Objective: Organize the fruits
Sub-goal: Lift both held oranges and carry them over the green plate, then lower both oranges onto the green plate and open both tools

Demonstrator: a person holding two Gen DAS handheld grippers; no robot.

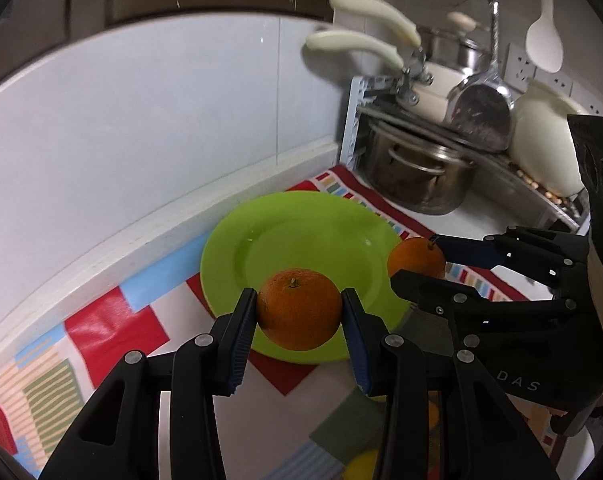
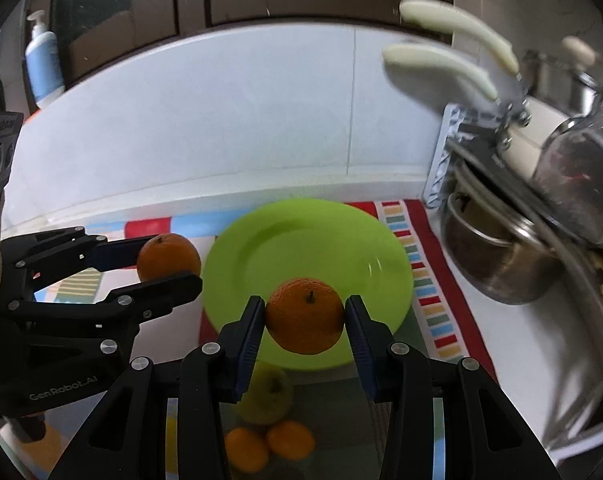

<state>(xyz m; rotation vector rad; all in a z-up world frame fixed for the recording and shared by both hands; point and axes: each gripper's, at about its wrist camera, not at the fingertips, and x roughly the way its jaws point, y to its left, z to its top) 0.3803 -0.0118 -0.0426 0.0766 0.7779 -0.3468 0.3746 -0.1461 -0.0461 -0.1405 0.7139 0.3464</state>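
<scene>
plate point(image 2: 309, 240) on mat point(image 2: 441, 280), pot point(image 2: 497, 272) right, fruits point(image 2: 269, 432) before plate

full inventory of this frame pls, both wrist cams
oranges, held: 2, orange, one in the left tool, one in the right tool
plate: 1, lime green, empty, on the mat
mat: 1, red, blue and striped patchwork, on the counter
loose fruit: 2 small oranges and 1 yellow-green apple, on the mat near the plate
steel pot: 1, silver, under the rack, right
cream-handled pans: 2, on the rack
pump bottle: 1, blue and white, back left
tools: 2, black with blue pads, each shut on an orange
</scene>
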